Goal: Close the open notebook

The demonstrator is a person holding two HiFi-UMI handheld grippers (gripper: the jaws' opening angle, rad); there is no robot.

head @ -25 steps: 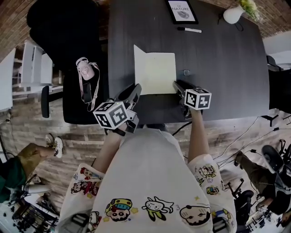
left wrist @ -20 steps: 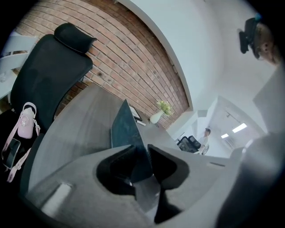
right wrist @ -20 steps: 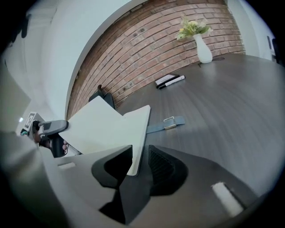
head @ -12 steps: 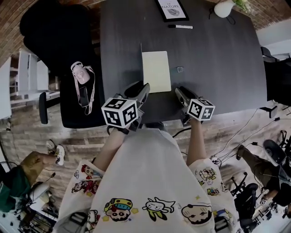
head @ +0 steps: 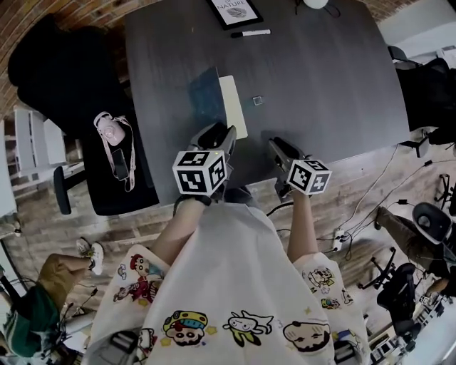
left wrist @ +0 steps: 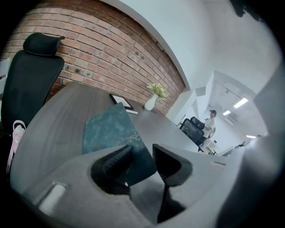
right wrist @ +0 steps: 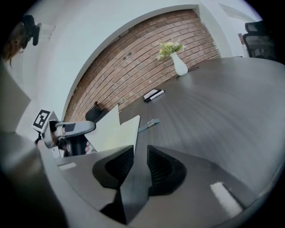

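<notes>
The notebook lies on the dark table (head: 335,93), its teal cover (head: 206,96) tilted over the cream page (head: 235,107), partly shut. In the left gripper view the teal cover (left wrist: 109,129) rises just ahead of my left gripper (left wrist: 142,162). Its near corner reaches between the jaws, which are opening, and the pads do not press on it. From the head view my left gripper (head: 217,134) sits at the notebook's near edge. To the right, my right gripper (head: 275,145) hovers over bare table. Its jaws (right wrist: 140,162) are closing with nothing between them.
A small metal clip (head: 257,100) lies right of the notebook. A marker (head: 251,33) and a framed print (head: 234,10) are at the far edge. A black chair (head: 57,64) and a pink pouch (head: 110,130) are to the left. Another chair (head: 427,78) stands right.
The cover swung over from the left and now shows its teal outside above the page. The left jaws widened off it. Both grippers drew back toward the near edge.
</notes>
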